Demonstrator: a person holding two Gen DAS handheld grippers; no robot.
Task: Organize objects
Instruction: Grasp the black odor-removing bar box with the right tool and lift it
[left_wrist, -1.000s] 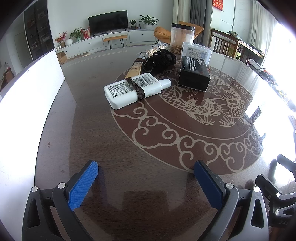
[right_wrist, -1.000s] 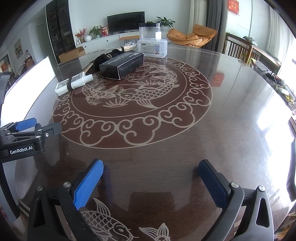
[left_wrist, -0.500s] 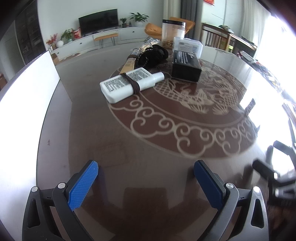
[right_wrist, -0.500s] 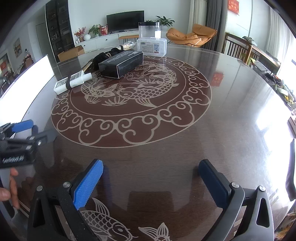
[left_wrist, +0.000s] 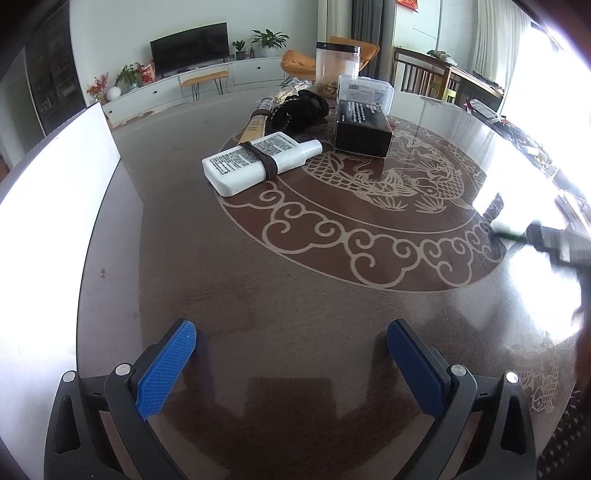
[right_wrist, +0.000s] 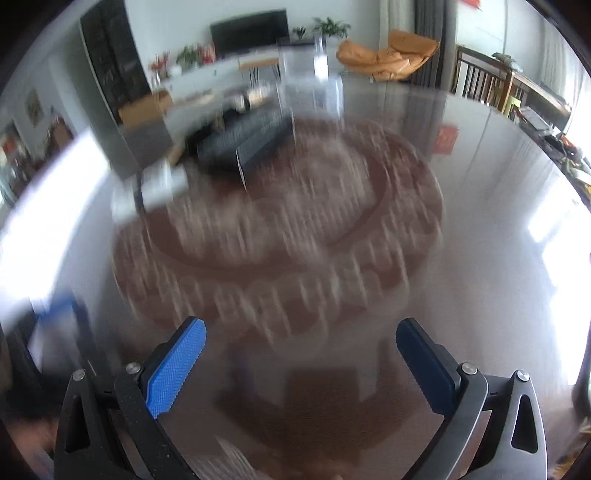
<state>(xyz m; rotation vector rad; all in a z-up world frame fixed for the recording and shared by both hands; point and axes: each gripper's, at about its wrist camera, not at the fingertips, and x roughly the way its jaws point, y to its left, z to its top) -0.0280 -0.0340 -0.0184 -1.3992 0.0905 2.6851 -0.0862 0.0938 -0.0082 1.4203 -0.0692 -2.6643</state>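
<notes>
A white flat bottle (left_wrist: 258, 162) with a brown band around it lies on the dark round table (left_wrist: 295, 280). Behind it are a black box (left_wrist: 362, 127), a black bundle (left_wrist: 299, 109), a tan stick (left_wrist: 255, 127), a clear lidded box (left_wrist: 365, 90) and a tall clear jar (left_wrist: 336, 68). My left gripper (left_wrist: 291, 350) hovers open over the near table, well short of the bottle. My right gripper (right_wrist: 301, 354) is open too; its view is smeared by motion, with the black box (right_wrist: 251, 144) and white bottle (right_wrist: 151, 188) far ahead.
A white board (left_wrist: 55, 206) stands along the table's left edge. The other gripper shows as a blur at the right in the left wrist view. Chairs, a TV cabinet and a cluttered side table ring the room beyond the table.
The right gripper is moving fast, so its view has gone blurred. The left gripper has drifted slightly, and the objects sit a bit closer and more central. Both stay open.
</notes>
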